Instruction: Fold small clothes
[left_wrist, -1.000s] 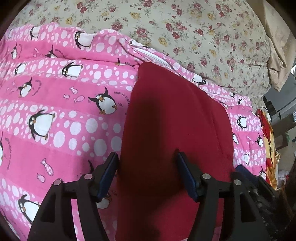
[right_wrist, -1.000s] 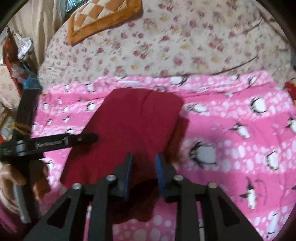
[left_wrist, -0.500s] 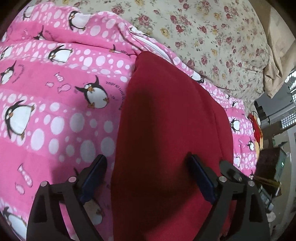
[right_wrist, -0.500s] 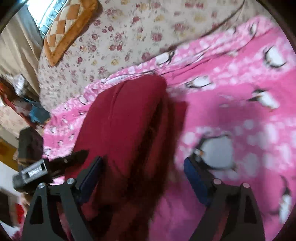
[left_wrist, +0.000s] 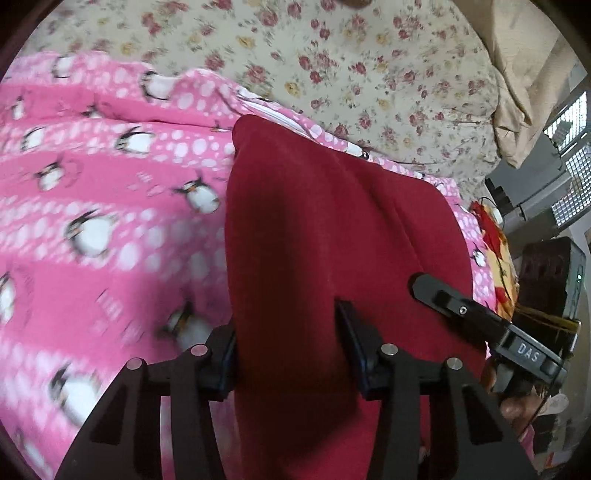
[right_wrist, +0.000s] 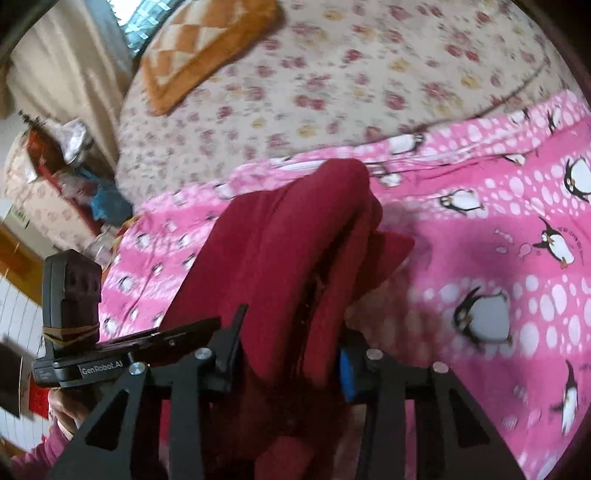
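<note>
We note the red garment (left_wrist: 332, 229) lying on the pink penguin blanket (left_wrist: 110, 221), its far edge close to the flowered sheet (left_wrist: 369, 66) behind. It is already narrowed into a long strip, so we read this as a later fold, taken from the near end.

Left gripper (left_wrist: 286, 350): jaws have just been closing and now stand part open, with the near left portion of the cloth filling the gap between them. The pads appear to press the fabric, so we log it as gripped. Right gripper (right_wrist: 288, 354): jaws likewise have just been closing, and here a thick bunch of layers is pinched between them, the cloth rising in ridges ahead of the fingers.

Both tools hold the same near edge, side by side. Our judgement is that this keeps the edge level, so that it can be carried over toward the far end without skewing. Risk: inner layers slipping on the right.
</note>
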